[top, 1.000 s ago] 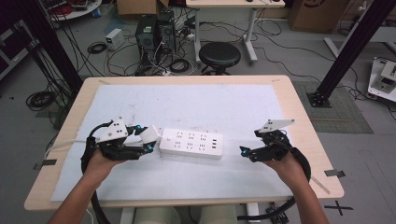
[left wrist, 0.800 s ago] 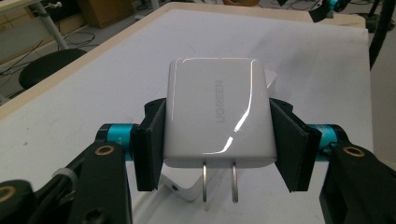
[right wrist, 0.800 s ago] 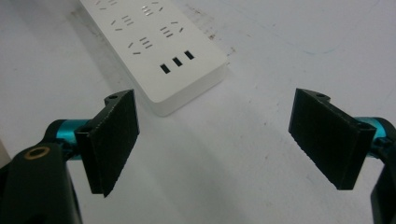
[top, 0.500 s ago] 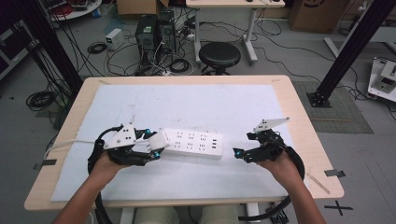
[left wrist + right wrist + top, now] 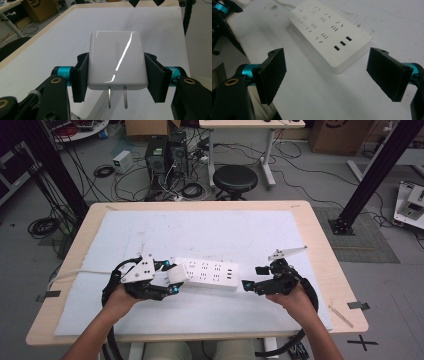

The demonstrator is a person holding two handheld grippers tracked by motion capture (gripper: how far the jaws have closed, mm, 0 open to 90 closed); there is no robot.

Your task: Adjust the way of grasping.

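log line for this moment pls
left claw: shut on white charger, prongs free | right claw: open, facing power strip end | power strip flat on table

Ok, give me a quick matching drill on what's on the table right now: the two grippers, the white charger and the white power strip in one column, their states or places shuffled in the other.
Things:
1. left gripper
2. right gripper
3. glossy white two-prong plug-in charger
4. flat white plastic power strip

States:
A. lies flat on the white table mat, between the two grippers
B. jaws wide apart, holding nothing
C. clamped by its sides, prongs pointing back toward the camera
D. jaws closed on the charger

Pairs: 1-D, 2-B, 3-C, 4-A
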